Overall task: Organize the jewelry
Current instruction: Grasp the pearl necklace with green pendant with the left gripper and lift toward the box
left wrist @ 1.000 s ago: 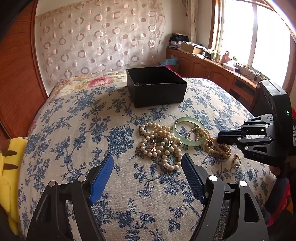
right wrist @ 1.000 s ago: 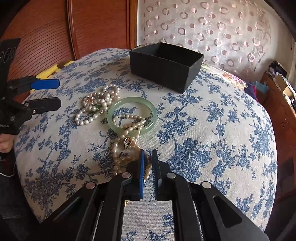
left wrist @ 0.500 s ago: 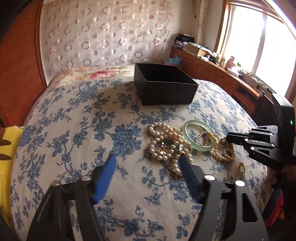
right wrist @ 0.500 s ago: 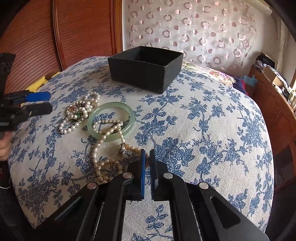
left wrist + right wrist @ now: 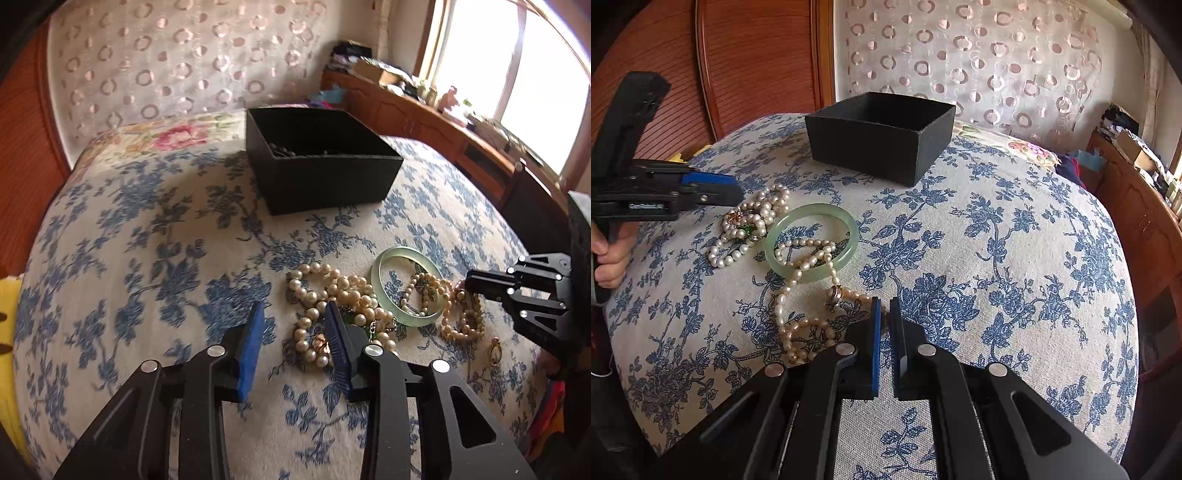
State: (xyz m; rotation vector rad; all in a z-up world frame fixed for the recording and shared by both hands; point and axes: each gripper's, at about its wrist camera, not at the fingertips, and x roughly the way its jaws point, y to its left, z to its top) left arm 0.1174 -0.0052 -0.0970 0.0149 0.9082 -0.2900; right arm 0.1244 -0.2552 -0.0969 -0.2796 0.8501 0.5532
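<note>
The jewelry lies in a loose cluster on the bed (image 5: pixel 1015 236), which is covered in a blue-flowered spread: a pale green bangle (image 5: pixel 812 242) lying flat, a bunched pearl necklace (image 5: pixel 750 225) with a gold and a green ornament just beside it toward the left gripper, and a second, thinner pearl strand (image 5: pixel 798 280) that runs through the bangle's ring, over its near rim and on toward the right gripper, where it coils. In the left wrist view a small gold pendant (image 5: pixel 495 351) lies apart, near the bed's edge. Beyond the cluster stands a black box (image 5: pixel 882 134), open at the top, one corner turned toward the right wrist camera; the left wrist view shows some small dark items (image 5: pixel 284 150) on its floor, too dim to identify. The right gripper (image 5: pixel 885 325) hangs low over the near end of the thin strand, its jaws nearly closed with only a narrow slit between the blue pads; whether a bead is caught between them I cannot tell. The left gripper (image 5: pixel 293 332) stands at the edge of the bunched necklace, jaws parted and holding nothing.
</note>
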